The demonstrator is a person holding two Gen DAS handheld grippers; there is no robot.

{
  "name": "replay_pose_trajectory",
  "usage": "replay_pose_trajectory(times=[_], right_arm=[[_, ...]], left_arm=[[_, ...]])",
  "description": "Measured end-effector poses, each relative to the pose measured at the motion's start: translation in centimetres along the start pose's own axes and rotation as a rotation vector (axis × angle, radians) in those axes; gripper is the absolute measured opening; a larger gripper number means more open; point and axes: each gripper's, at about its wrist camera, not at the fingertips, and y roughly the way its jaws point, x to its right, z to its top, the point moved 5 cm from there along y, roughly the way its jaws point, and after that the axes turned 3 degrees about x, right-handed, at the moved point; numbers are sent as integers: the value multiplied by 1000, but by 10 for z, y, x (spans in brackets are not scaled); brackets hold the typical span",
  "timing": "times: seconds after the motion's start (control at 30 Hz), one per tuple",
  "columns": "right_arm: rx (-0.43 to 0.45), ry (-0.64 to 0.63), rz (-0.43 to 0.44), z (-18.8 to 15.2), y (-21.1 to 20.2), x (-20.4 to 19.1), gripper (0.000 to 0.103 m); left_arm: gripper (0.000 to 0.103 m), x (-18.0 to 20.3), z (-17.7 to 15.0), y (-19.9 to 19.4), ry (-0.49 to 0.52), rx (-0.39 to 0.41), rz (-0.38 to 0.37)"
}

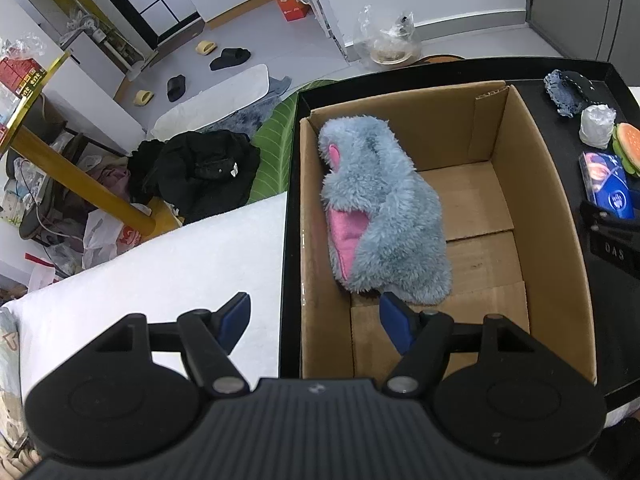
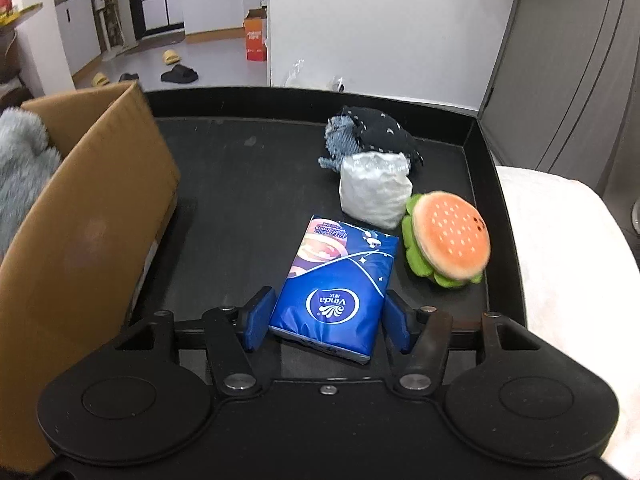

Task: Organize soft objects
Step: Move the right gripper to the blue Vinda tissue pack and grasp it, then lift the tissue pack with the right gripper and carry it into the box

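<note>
A grey-blue plush toy [image 1: 384,208] with pink patches lies inside the open cardboard box [image 1: 532,184] on the black tray [image 2: 240,184]. My left gripper [image 1: 316,316] stands open over the box's near left wall, one finger inside by the plush, nothing held. On the tray to the right of the box lies a blue tissue pack [image 2: 336,280]. My right gripper [image 2: 328,320] has its pads against both sides of the pack's near end. Beyond it sit a burger plush [image 2: 448,236], a white crinkled bundle [image 2: 374,188] and a denim-and-dark cloth piece [image 2: 372,136].
The tray rests on a white towel [image 1: 180,264] that also shows on the right [image 2: 560,220]. Beyond the tray's far rim is floor with slippers, black clothes [image 1: 200,172], an orange box [image 2: 256,40] and a grey cabinet [image 2: 568,60].
</note>
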Motion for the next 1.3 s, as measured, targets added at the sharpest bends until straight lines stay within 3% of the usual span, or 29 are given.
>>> replay_pose_trajectory(times=[0.17, 0.2, 0.37, 0.53, 0.63, 0.7, 0.9, 1.3], right_arm=[[-55, -14, -28, -12, -11, 3, 58], [-59, -14, -37, -13, -13, 5, 63], [-54, 6, -69, -15, -12, 9, 75], [-40, 31, -52, -14, -9, 9, 76], [-29, 38, -38, -13, -8, 9, 70], [-26, 38, -16, -12, -10, 8, 53], [-33, 25, -7, -10, -17, 7, 52], [13, 25, 29, 26, -50, -4, 52]], left_arm=[[70, -1, -2, -2, -7, 6, 0], [70, 0, -3, -2, -8, 7, 0], [70, -1, -3, -5, -8, 26, 5], [70, -1, -3, -8, -10, 40, 18], [70, -1, -3, -10, -12, 49, 13], [70, -1, -4, -10, -19, 51, 9], [70, -9, -5, -8, -78, 55, -29], [70, -25, -11, -8, -166, 90, -113]])
